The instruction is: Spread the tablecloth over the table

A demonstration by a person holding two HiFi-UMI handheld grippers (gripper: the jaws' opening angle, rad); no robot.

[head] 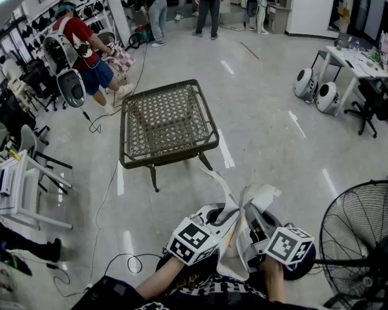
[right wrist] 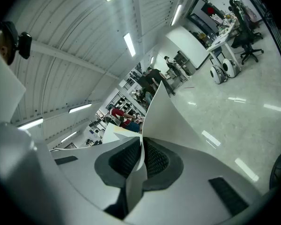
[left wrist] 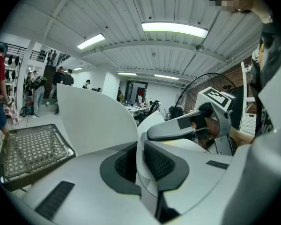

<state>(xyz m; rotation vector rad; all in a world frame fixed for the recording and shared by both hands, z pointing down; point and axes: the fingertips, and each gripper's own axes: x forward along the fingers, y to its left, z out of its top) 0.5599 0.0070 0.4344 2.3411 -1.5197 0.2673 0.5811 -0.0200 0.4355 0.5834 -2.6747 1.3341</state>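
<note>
Tablecloth (left wrist: 93,121) clamped in left claw (left wrist: 139,151), right claw (right wrist: 141,157) | table (head: 168,118): head, left gripper views only

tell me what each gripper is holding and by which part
The left gripper and the right gripper are both shut on the thin white tablecloth, each pinching it near an edge; the sheet curls up beyond them.

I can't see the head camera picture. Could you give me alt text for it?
Low in the frame, the left gripper and the right gripper each pinch a white tablecloth. Ahead on the grey floor stands a bare table with a woven top; a fan is at lower right.
</note>
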